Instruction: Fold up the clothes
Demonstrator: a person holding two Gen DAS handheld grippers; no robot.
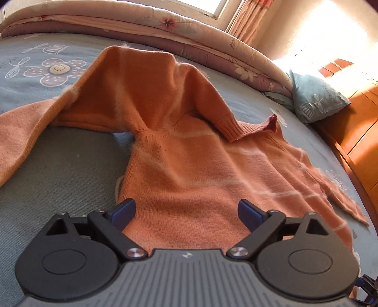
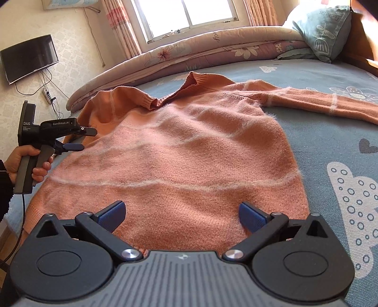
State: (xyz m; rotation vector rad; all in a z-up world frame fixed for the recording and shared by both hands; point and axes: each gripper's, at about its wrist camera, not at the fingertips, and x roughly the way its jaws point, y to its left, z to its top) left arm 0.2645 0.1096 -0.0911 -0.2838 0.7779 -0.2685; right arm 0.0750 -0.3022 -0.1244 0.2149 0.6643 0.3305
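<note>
Nearest in the left wrist view, the left gripper (image 1: 186, 209) stands with its blue-padded fingers (image 1: 249, 212) spread wide over the hem end of the orange sweater (image 1: 189, 165), nothing clamped between them. In the right wrist view the right gripper (image 2: 182, 212) is likewise spread wide above the sweater's lower edge, gripping nothing.

The sweater lies flat on the blue flowered bedsheet (image 2: 330, 141), its body filling the middle of both views. In the right wrist view one sleeve (image 2: 330, 104) stretches out toward 2 o'clock, while the other is folded in across the chest near 11 o'clock, beside the ribbed collar (image 2: 189, 82) at 12 o'clock. At 9 o'clock a hand (image 2: 26, 163) holds the left gripper's handle just past the sweater's edge.

Farther off, a rolled quilt (image 2: 189, 54) runs along the far side of the bed, a blue pillow (image 2: 323, 30) sits at 1 o'clock, and a window (image 2: 186, 14) and a wall-mounted screen (image 2: 28, 57) lie beyond.
</note>
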